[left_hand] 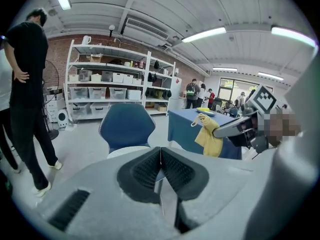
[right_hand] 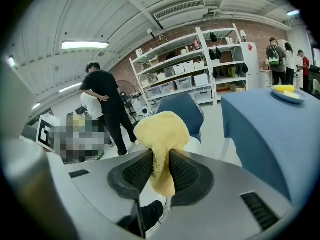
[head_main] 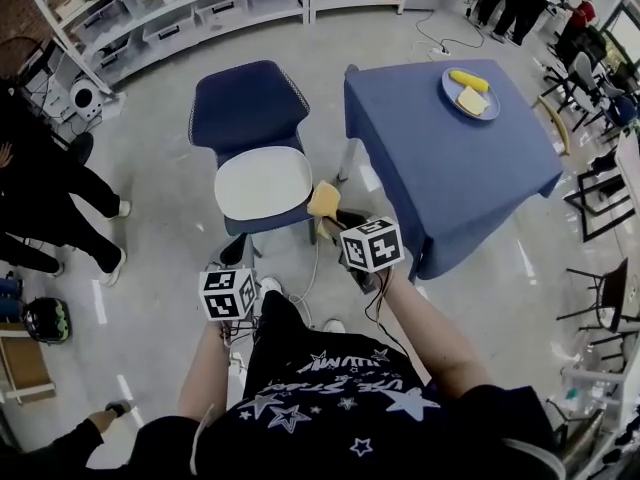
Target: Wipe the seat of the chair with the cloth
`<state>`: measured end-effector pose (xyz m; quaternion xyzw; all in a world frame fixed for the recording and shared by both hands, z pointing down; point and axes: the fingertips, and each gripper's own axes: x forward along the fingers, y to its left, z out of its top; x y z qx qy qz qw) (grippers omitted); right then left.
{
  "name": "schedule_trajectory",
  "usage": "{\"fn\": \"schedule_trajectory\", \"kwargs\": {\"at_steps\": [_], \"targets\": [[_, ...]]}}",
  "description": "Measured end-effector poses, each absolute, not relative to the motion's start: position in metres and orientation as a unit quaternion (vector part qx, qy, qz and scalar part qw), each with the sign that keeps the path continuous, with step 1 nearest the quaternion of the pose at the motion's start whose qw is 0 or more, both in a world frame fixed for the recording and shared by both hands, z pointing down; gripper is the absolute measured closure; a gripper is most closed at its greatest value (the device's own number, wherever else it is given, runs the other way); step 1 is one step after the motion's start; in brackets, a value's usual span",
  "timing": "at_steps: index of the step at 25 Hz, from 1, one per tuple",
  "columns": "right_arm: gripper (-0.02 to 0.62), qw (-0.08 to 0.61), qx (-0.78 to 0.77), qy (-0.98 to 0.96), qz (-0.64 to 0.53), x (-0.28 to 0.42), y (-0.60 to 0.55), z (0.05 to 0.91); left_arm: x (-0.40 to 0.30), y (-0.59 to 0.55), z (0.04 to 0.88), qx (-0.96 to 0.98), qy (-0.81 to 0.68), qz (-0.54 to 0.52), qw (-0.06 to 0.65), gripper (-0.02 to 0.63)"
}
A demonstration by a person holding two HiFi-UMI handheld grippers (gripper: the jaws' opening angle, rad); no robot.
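The chair point(head_main: 250, 108) has a dark blue back and a white seat point(head_main: 264, 183), and it stands just in front of me. My right gripper point(head_main: 338, 216) is shut on a yellow cloth point(head_main: 323, 200), held in the air by the seat's right front corner. In the right gripper view the cloth point(right_hand: 160, 131) bulges above the shut jaws with the chair point(right_hand: 184, 111) behind it. My left gripper point(head_main: 231, 268) hangs below the seat's front edge. Its jaws point(left_hand: 160, 153) are shut with nothing between them, and beyond them I see the chair point(left_hand: 125, 126) and the cloth point(left_hand: 208, 135).
A table with a blue cover point(head_main: 450, 163) stands right of the chair, close to my right gripper, and carries a blue plate point(head_main: 470, 93) of yellow food. A person in black point(head_main: 45, 203) stands at the left. Storage shelves point(head_main: 190, 8) line the back wall.
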<state>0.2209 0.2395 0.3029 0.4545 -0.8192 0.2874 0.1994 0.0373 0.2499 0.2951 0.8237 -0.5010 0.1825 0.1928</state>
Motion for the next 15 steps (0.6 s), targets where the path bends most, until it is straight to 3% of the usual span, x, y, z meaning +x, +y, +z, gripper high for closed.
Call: {"fn": "schedule_trajectory", "kwargs": {"at_steps": [6,15], "targets": [[0.492,0.190,0.467,-0.806,0.309,0.244,0.238,0.318,0.055,0.250,0.303,0.828,-0.491,0.192,0.192,0.586],[0.494,0.195,0.475,-0.797,0.319,0.225,0.199,0.322,0.038,0.203,0.299,0.831,-0.486,0.189,0.194,0.586]]}}
